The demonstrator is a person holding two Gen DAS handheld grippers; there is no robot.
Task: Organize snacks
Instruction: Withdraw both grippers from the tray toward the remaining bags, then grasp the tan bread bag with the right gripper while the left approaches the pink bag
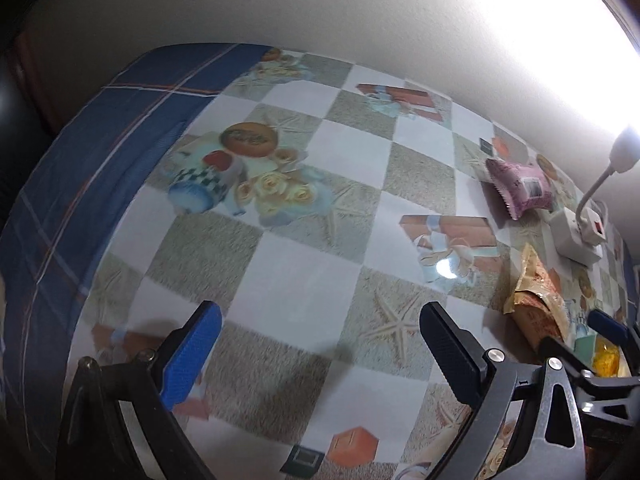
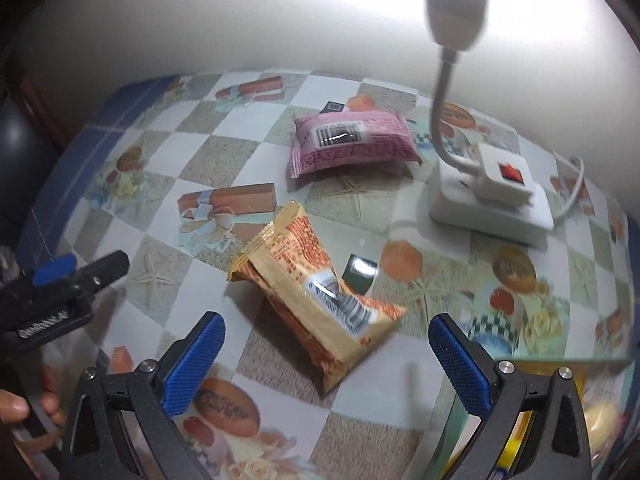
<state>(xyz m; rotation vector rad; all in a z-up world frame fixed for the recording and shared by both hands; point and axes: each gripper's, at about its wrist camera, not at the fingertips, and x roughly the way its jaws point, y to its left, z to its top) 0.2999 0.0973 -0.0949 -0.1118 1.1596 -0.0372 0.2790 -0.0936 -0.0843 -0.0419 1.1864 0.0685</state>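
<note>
Worktop (image 2: 280, 364) under glossy checkered cloth printed with starfish, roses and gift boxes, pink crimped snack packet (image 2: 352, 142) lying flat near the wall, orange-and-cream snack packet (image 2: 316, 300) nearer centre, white power strip (image 2: 492, 208) with red switch and gooseneck lamp (image 2: 456, 12) beside them.

Right gripper (image 2: 326, 354) wide open over orange snack packet (image 2: 316, 292) on patterned tablecloth (image 2: 208, 152). Pink packet (image 2: 352, 142) beyond, near white lamp base (image 2: 492, 200). Left gripper (image 2: 76, 272) at left edge.

Pink packet (image 2: 352, 142), orange-yellow packet (image 2: 316, 296), checkered grey-white tablecloth (image 2: 224, 148).
</note>
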